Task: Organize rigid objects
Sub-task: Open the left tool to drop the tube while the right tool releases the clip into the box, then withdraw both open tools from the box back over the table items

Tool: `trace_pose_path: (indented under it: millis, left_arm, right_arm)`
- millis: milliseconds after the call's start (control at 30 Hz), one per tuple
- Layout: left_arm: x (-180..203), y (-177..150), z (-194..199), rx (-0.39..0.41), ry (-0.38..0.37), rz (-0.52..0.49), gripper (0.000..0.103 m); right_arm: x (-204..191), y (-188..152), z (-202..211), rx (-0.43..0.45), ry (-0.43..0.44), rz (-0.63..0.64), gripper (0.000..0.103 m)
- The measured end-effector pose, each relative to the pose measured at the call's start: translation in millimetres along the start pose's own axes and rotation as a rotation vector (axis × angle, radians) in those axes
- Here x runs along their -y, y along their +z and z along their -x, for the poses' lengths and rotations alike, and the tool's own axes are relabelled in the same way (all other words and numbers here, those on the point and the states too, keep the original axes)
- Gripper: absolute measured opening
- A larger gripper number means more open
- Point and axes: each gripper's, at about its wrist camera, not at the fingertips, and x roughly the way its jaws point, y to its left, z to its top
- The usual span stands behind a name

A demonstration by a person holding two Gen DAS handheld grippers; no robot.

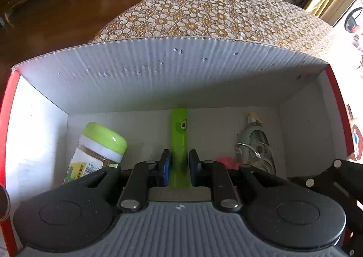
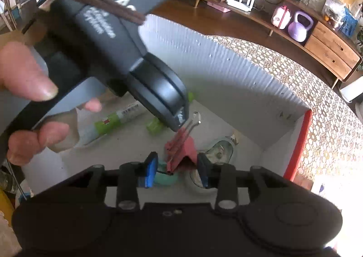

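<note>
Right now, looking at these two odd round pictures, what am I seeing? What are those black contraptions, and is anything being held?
No robot here: a person holds a hand-gripped tool in each hand, each with a two-fingered claw and a wide-angle camera looking along its fingers. One picture comes from the left tool, the other from the right. Both look down into a white cardboard box on a flower-patterned cloth. The left claw is shut on a green tube. The right claw is open around a red binder clip, not pressing it. The hand holds the left tool. Also in the box: a green-lidded jar and a round pale object I cannot identify.
</note>
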Motion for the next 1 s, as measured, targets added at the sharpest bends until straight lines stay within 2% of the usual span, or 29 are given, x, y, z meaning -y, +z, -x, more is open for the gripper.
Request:
trace_pose_path:
  millis: [200, 700, 1000]
  left_arm:
    - [-2, -6, 16, 0.030, 0.003, 0.013, 0.017]
    - [14, -43, 92, 0.184, 0.034, -0.005, 0.017]
    - [30, -73, 131, 0.286, 0.081, -0.010, 0.017]
  right_arm:
    - [13, 9, 9, 0.033, 0.008, -0.021, 0.045]
    - [26, -6, 80, 0.177, 0.053, -0.089, 0.053]
    - [25, -25, 119, 0.261, 0.081, -0.097, 0.063]
